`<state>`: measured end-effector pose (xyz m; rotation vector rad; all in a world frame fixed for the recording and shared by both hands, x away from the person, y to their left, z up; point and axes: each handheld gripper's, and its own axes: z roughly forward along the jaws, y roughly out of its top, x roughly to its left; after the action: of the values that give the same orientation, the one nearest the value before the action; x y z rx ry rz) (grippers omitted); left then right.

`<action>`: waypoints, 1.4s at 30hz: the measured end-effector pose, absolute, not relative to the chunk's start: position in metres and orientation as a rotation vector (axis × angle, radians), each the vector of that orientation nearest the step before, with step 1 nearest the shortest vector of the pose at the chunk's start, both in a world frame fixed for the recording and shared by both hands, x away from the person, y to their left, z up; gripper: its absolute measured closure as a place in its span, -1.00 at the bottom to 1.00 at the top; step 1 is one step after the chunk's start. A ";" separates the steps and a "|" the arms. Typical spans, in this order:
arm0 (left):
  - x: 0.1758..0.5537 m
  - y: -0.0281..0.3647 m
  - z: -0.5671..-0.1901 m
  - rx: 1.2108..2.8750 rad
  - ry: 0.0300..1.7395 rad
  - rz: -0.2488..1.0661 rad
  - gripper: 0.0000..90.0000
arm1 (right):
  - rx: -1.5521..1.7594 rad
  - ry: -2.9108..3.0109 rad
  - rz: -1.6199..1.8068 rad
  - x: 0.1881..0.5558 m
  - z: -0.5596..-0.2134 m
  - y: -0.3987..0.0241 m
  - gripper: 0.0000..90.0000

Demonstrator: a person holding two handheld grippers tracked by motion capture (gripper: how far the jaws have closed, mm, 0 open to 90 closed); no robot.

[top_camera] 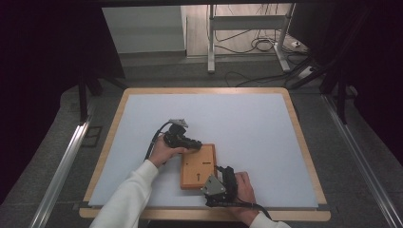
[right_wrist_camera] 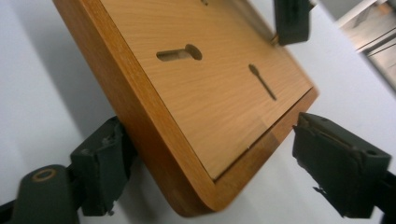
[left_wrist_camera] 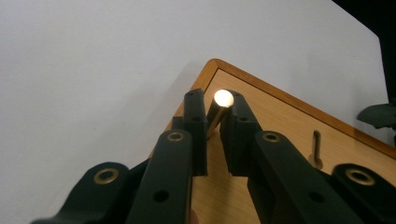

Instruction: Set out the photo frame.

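A flat wooden board (top_camera: 197, 166) with keyhole slots (right_wrist_camera: 180, 52) lies on the pale mat near the table's front. My left gripper (top_camera: 197, 145) is at the board's far left corner, shut on a short brass peg (left_wrist_camera: 223, 98) that stands at the board's surface (left_wrist_camera: 280, 121). My right gripper (top_camera: 223, 171) straddles the board's near right corner (right_wrist_camera: 201, 88). One of its pads (right_wrist_camera: 105, 156) touches the board's edge, while the other pad (right_wrist_camera: 336, 163) stands off with a gap. In the right gripper view, the left gripper's jaw tip (right_wrist_camera: 292, 18) shows at the far corner.
The pale mat (top_camera: 247, 123) covers a wood-rimmed table (top_camera: 304, 147). Beyond the far edge stand a metal frame (top_camera: 211, 42) and loose cables (top_camera: 261, 45) on the floor. Aluminium rails (top_camera: 66, 161) run along both sides.
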<state>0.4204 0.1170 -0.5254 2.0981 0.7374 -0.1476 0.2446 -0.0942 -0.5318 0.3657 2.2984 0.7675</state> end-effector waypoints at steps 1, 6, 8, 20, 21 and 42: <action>0.419 0.116 -0.525 2.100 0.741 -0.131 0.83 | 0.355 2.285 0.763 0.244 -0.531 -0.093 -0.62; 0.415 0.112 -0.523 2.125 0.744 -0.038 0.85 | 0.302 2.225 0.782 0.243 -0.520 -0.089 -0.41; 0.414 0.112 -0.522 2.126 0.748 -0.019 0.83 | 0.298 2.217 0.790 0.244 -0.518 -0.089 -0.38; 0.412 0.113 -0.519 2.101 0.757 0.064 0.29 | 0.244 2.205 0.792 0.251 -0.492 -0.087 0.11; 0.412 0.114 -0.518 2.095 0.764 0.078 0.19 | 0.247 2.209 0.794 0.252 -0.491 -0.088 0.11; 0.385 0.189 -0.517 1.975 1.014 0.231 -0.25 | 0.242 2.245 0.802 0.260 -0.482 -0.089 0.15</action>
<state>0.3846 0.1886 -0.5172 1.9755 1.0143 0.2309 0.2604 -0.0889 -0.4816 0.2416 2.2454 0.8017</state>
